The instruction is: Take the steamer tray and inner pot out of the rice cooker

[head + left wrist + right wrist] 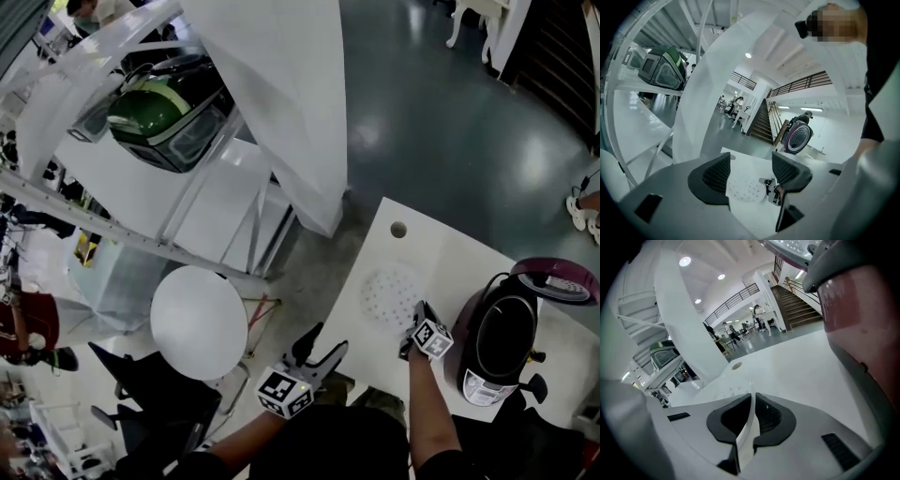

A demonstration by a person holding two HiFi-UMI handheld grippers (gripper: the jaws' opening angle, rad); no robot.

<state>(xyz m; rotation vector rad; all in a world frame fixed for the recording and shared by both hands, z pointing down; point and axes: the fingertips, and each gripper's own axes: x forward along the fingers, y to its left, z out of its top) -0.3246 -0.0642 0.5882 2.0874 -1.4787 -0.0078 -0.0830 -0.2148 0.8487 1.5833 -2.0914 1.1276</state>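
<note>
Hiding steamer tray [388, 292] edge: right tongs [753, 399]

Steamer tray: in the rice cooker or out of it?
Out. The steamer tray lies on the white table beside the open rice cooker, its rim pinched in the right tool.

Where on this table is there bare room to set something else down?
The best spot is the far stretch of table, bordered by the round hole, the steamer tray and the rice cooker with its raised lid. The near side is crowded: the right claw grips the tray's rim close beside the cooker, leaving only a narrow gap.
</note>
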